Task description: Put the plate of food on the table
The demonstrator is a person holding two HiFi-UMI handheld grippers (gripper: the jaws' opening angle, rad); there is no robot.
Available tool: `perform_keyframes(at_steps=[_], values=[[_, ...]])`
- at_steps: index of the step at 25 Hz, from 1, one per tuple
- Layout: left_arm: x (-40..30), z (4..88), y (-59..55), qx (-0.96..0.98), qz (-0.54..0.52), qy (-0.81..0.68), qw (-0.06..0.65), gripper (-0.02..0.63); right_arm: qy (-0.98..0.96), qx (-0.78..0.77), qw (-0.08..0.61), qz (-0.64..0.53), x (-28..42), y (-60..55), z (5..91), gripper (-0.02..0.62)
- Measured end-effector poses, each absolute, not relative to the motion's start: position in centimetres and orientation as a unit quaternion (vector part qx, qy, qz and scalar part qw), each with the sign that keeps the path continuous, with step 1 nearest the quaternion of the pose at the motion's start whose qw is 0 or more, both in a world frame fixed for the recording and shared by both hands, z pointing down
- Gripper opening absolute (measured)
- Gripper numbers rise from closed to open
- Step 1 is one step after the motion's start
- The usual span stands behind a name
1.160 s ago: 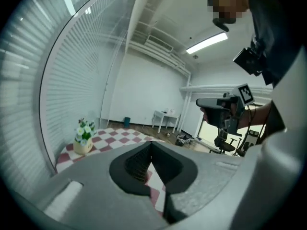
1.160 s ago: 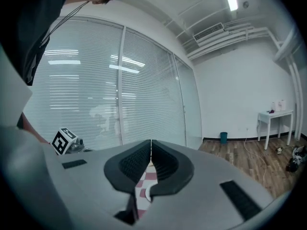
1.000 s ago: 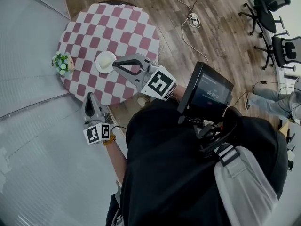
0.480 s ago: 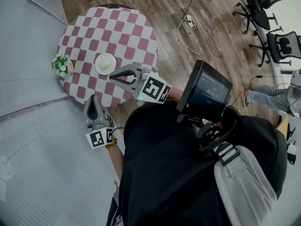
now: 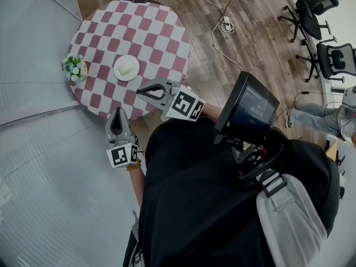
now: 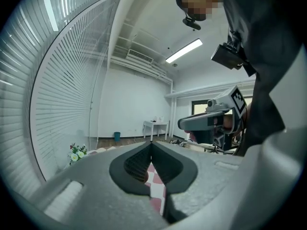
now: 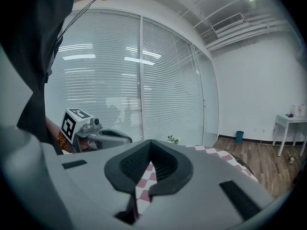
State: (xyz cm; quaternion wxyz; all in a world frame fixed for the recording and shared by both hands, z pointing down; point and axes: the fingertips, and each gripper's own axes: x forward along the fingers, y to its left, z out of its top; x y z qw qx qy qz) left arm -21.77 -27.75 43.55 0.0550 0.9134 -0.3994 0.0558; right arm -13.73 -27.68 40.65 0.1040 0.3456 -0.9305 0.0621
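Note:
A white plate with pale food [image 5: 126, 68] rests on the round table with a red-and-white checkered cloth [image 5: 161, 35]. Neither gripper touches it. My right gripper [image 5: 140, 88] hovers over the table's near edge, just short of the plate, shut and empty. In its own view the jaw tips [image 7: 150, 143] meet over the checkered cloth [image 7: 211, 152]. Below the table's edge my left gripper [image 5: 115, 111] points at the table, shut with nothing in it. Its tips [image 6: 151, 145] are closed, with cloth showing behind them. The plate does not show in either gripper view.
A small pot of flowers [image 5: 74, 69] stands at the table's left edge, beside the window blinds [image 5: 33, 149]. Office chairs [image 5: 317, 10] and a cable with a power strip [image 5: 228, 22] are on the wooden floor to the right. A seated person [image 5: 328, 118] is at the far right.
My right gripper has drawn back from beside the plate towards the table's near edge. The plate has stayed where it was on the cloth. The left gripper has barely moved.

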Motion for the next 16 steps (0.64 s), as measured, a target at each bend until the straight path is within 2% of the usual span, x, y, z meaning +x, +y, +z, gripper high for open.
perform_keyframes(at_steps=[16], values=[[-22.6,44.7,-26.8,0.913,0.068,-0.398,0.058,0.006,-0.93,0.339,0.119,0.073,-14.8,-26.8,41.8,0.009]])
